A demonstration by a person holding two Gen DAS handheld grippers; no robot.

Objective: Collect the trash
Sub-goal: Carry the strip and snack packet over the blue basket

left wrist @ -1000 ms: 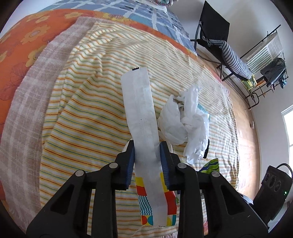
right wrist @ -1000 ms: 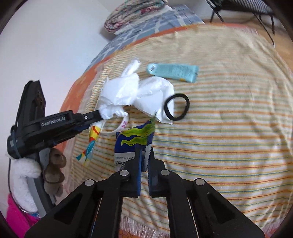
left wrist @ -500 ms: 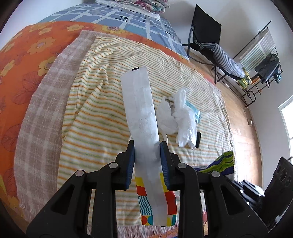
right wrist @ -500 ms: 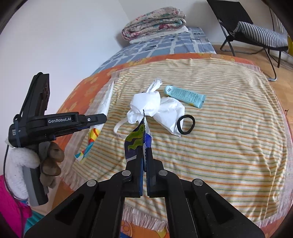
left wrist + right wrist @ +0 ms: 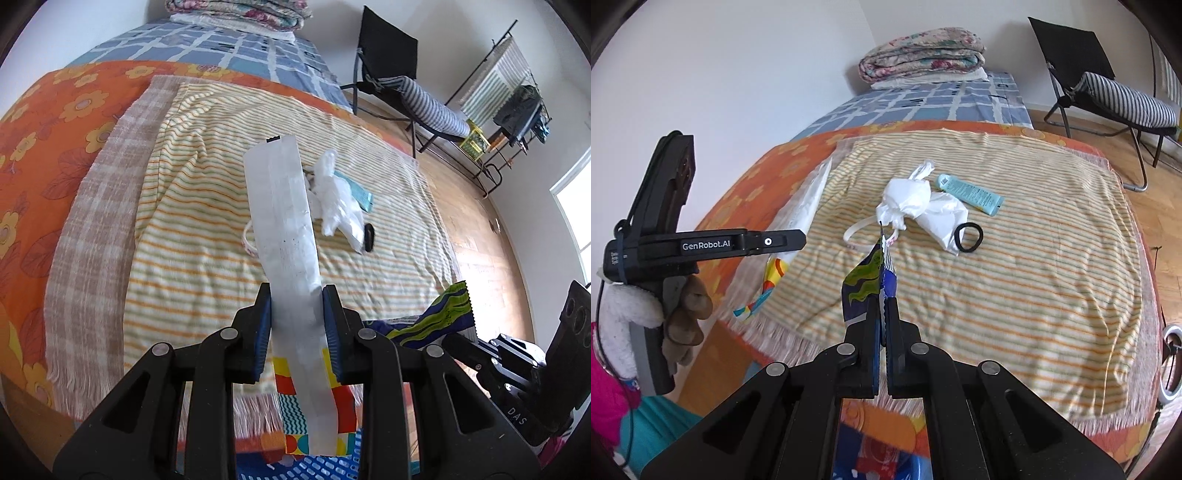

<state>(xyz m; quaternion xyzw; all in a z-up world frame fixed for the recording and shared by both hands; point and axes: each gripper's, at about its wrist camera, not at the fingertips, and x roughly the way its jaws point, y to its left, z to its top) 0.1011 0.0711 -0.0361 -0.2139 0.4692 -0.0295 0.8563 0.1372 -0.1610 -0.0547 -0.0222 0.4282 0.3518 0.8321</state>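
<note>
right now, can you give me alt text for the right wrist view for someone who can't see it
The right gripper is shut on a blue and green wrapper, held above a striped blanket on a bed. On the blanket lie a white plastic bag, a teal tube and a black hair tie. At left, the left gripper holds a long white packet.

Bright, soft daylight; sharp frames, fisheye-bent dark corners
</note>
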